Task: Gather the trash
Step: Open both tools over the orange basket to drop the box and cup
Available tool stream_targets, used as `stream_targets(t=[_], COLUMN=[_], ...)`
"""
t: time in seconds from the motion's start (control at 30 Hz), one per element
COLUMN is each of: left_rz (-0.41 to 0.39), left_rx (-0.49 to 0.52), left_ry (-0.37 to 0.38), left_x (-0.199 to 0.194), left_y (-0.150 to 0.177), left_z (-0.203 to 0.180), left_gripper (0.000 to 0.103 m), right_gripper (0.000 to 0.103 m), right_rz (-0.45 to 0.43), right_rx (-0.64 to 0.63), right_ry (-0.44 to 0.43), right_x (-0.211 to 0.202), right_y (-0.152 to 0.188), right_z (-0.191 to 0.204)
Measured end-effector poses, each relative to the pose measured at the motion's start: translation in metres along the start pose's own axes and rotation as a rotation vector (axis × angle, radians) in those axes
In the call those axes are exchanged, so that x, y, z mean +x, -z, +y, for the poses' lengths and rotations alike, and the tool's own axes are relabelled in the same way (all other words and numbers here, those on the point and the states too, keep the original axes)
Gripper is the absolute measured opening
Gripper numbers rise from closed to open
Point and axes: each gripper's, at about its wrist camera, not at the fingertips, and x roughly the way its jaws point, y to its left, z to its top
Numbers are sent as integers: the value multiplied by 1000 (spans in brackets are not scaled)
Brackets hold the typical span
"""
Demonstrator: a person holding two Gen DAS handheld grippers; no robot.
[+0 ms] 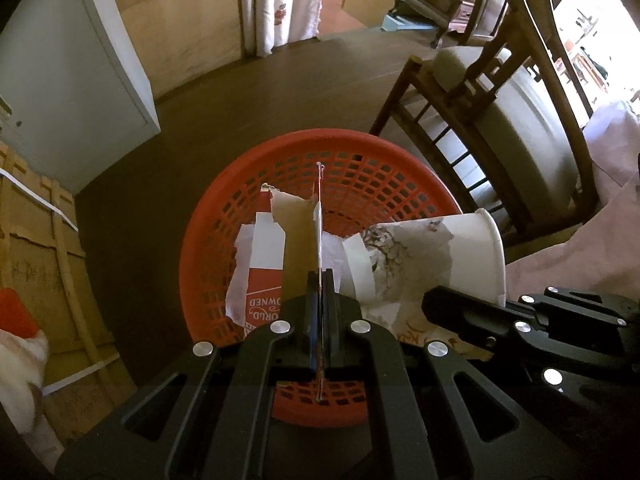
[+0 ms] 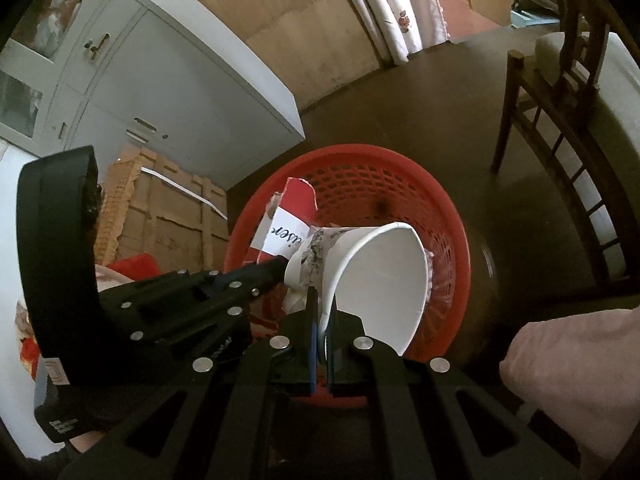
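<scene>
A red plastic mesh basket (image 1: 360, 160) (image 2: 400, 172) stands on the dark floor right below both grippers. My left gripper (image 1: 319, 280) is shut on a torn piece of red, white and brown cardboard (image 1: 296, 236) (image 2: 288, 216), which sticks up over the basket's mouth. My right gripper (image 2: 320, 300) is shut on the rim of a white paper cup (image 2: 380, 280) (image 1: 420, 256) with a grey print; the cup lies tilted over the basket's right half, its open mouth toward the right wrist camera. White crumpled paper (image 1: 240, 276) lies inside the basket. The two grippers are side by side, close together.
A wooden chair (image 1: 480, 120) (image 2: 560, 140) with a pale cushion stands to the right of the basket. A grey cabinet (image 1: 80, 60) (image 2: 160, 80) and cardboard boxes (image 1: 40, 240) (image 2: 168, 216) are on the left. Pink cloth (image 1: 580, 248) (image 2: 568, 352) lies at the right. Curtains (image 1: 288, 0) hang at the back.
</scene>
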Motion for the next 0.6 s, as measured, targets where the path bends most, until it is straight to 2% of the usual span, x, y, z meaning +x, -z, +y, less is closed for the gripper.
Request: stream_targets(t=[0.1, 0.2, 0.27, 0.3, 0.33, 0.4, 0.47, 0.6], left_rz=[-6, -2, 4, 1, -8, -26, -43, -58], left_rx=[2, -11, -33, -39, -45, -55, -64, -60], left_ry=[-3, -7, -4, 2, 7, -3, -7, 6], left_x=[1, 2, 2, 1, -3, -9, -15, -31], left_y=[-1, -1, -2, -1, -1, 0, 1, 2], left_z=[0, 1, 5, 6, 7, 8, 8, 4], left_gripper=[3, 9, 13, 16, 20, 55, 61, 61], right_gripper=[6, 10, 28, 32, 38, 39, 39, 40], right_rz=[4, 11, 12, 6, -2, -11, -23, -64], right_rx=[2, -6, 4, 11, 22, 30, 40, 54], right_ry=[6, -12, -4, 0, 0, 1, -9, -24], right_x=[2, 7, 7, 5, 1, -7, -16, -41], right_y=[0, 0, 0, 1, 2, 4, 5, 8], right_z=[-1, 0, -3, -5, -9, -14, -17, -22])
